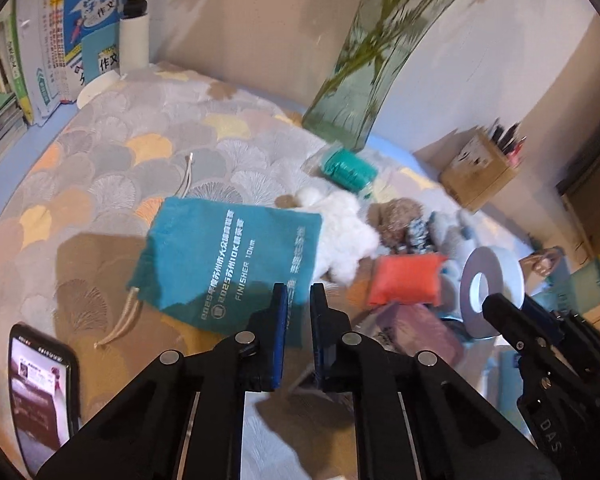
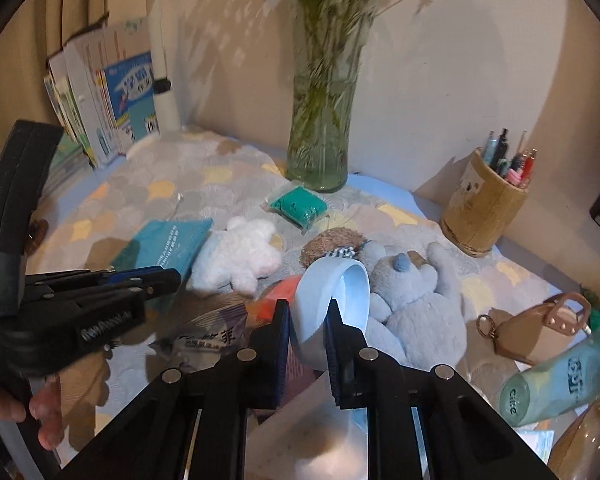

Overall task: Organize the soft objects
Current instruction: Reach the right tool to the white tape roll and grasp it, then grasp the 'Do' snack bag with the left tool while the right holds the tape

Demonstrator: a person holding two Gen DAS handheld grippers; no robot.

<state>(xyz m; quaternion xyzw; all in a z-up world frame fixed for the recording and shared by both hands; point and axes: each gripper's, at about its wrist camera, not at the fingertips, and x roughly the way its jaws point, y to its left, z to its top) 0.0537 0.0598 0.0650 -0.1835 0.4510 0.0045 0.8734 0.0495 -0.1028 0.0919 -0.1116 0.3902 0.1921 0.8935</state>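
Both tools closed and empty above a bench of soft toys.

The left tool [image 1: 299,300] hangs over the teal drawstring fabric pouch [image 1: 228,264]; the right tool [image 2: 307,316] fronts a white tape roll [image 2: 332,304], its pads apart from it. A white fluffy plush toy [image 2: 236,260] and blue plush bear [image 2: 412,304] lie on the patterned bench cloth [image 2: 188,176].

You see the drawstring pouch [image 2: 168,248] left of the white plush [image 2: 236,258], the bear plush [image 2: 412,300] right, the vase [image 2: 320,152] behind it.
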